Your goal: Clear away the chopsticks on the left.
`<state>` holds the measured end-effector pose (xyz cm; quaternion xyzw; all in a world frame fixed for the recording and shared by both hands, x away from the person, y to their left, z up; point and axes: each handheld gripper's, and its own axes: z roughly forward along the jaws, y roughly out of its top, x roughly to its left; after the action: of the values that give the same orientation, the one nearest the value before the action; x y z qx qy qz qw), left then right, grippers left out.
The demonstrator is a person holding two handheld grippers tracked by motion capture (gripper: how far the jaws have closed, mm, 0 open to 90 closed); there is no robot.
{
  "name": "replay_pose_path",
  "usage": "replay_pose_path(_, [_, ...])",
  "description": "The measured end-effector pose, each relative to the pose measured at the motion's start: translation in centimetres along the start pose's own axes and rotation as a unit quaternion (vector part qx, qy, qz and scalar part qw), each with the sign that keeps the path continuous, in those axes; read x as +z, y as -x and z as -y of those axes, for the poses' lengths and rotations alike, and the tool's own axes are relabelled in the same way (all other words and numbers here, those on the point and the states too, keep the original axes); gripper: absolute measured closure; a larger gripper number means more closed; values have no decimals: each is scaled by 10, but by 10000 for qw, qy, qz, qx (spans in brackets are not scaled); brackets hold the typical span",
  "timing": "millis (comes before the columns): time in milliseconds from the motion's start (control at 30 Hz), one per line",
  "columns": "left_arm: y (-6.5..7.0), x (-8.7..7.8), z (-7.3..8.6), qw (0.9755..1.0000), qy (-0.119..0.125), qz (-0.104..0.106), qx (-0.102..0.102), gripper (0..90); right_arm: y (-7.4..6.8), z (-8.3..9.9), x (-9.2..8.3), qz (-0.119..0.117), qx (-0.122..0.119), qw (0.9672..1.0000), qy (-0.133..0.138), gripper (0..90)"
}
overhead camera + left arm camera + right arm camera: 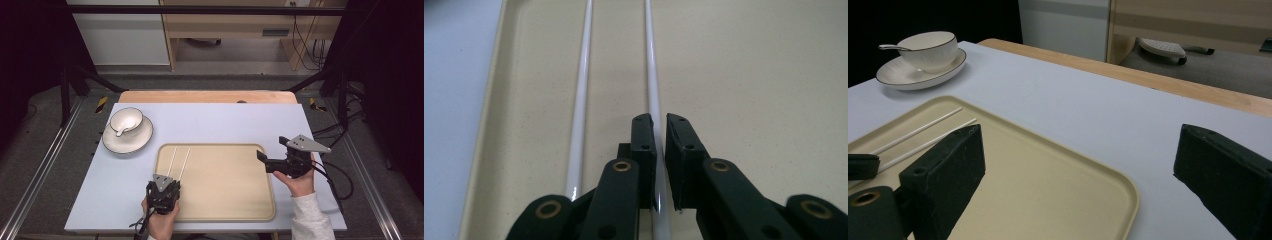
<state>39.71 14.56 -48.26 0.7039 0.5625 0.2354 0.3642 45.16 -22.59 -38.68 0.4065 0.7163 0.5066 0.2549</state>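
Observation:
Two white chopsticks lie side by side on the left part of a beige tray (225, 200), pointing away from me. My left gripper (167, 179) sits at their near ends. In the left gripper view the jaws of the left gripper (660, 117) are closed around the right chopstick (650, 65), while the left chopstick (583, 100) lies free beside them. My right gripper (271, 148) hovers over the tray's right edge, turned toward the left. Its jaws (1080, 145) stand wide open with nothing between them.
A white bowl (126, 120) with a spoon (890, 47) in it stands on a saucer (127, 142) at the table's far left. The pale blue tabletop (225, 120) surrounds the tray. Dark frame posts flank the table.

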Motion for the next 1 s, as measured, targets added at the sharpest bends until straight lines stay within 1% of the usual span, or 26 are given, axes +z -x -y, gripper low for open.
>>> replay_pose_path(67, [-1, -1, -2, 10000, 25, 34, 25, 800, 0, 0, -1, 2, 11, 10000, 6, 65])
replay_pose_path(167, [-2, -4, -6, 9999, 124, 80, 50, 765, 1, 0, -1, 5, 11, 10000, 10, 65])
replay_pose_path(233, [-2, -7, -10, 9996, 214, 191, 81, 732, 1, 0, -1, 6, 16, 10000, 15, 65])
replay_pose_path(300, [-3, -10, -15, 9990, 316, 257, 169, 715, 1, -1, -2, 12, 27, 10000, 33, 65])
replay_pose_path(333, [-3, -11, -17, 9987, 359, 304, 192, 691, 1, -1, -3, 10, 22, 10000, 33, 65])
replay_pose_path(400, [-5, -14, -23, 9974, 463, 498, 254, 663, 1, -1, -3, 18, 45, 10000, 54, 65])
replay_pose_path(433, [-6, -15, -26, 9970, 476, 527, 315, 641, 1, -1, -4, 14, 44, 10000, 63, 65])
replay_pose_path(467, [-8, -16, -30, 9963, 487, 588, 394, 595, 2, -2, -5, 12, 44, 10000, 68, 65])
replay_pose_path(500, [-9, -17, -34, 9954, 510, 692, 412, 595, 2, -2, -5, 12, 44, 10000, 68, 65])
replay_pose_path(567, [-11, -21, -42, 9931, 623, 830, 554, 553, 2, -2, -5, 26, 57, 9999, 83, 64])
replay_pose_path(600, [-12, -23, -47, 9916, 662, 915, 634, 504, 2, -2, -6, 28, 36, 9999, 95, 64])
replay_pose_path(633, [-14, -25, -52, 9898, 702, 1042, 673, 504, 2, -2, -6, 28, 36, 9999, 95, 64])
replay_pose_path(667, [-16, -27, -56, 9879, 742, 1176, 689, 483, 2, -2, -6, 36, 45, 9999, 106, 63])
replay_pose_path(700, [-19, -29, -61, 9863, 778, 1261, 726, 456, 2, -2, -7, 41, 58, 9999, 117, 63])
replay_pose_path(733, [-23, -32, -66, 9845, 823, 1321, 806, 432, 2, -3, -7, 42, 81, 9999, 120, 62])
replay_pose_path(767, [-26, -35, -71, 9832, 847, 1345, 894, 401, 3, -3, -8, 40, 56, 9999, 131, 62])
replay_pose_path(867, [-38, -41, -79, 9808, 915, 1388, 1017, 332, 4, -4, -11, 57, 97, 9998, 171, 61])
replay_pose_path(933, [-48, -44, -83, 9801, 879, 1398, 1097, 294, 5, -4, -12, 62, 80, 9998, 186, 59])
replay_pose_path(1000, [-58, -48, -83, 9800, 883, 1341, 1176, 264, 4, -5, -13, 81, 107, 9997, 197, 57])
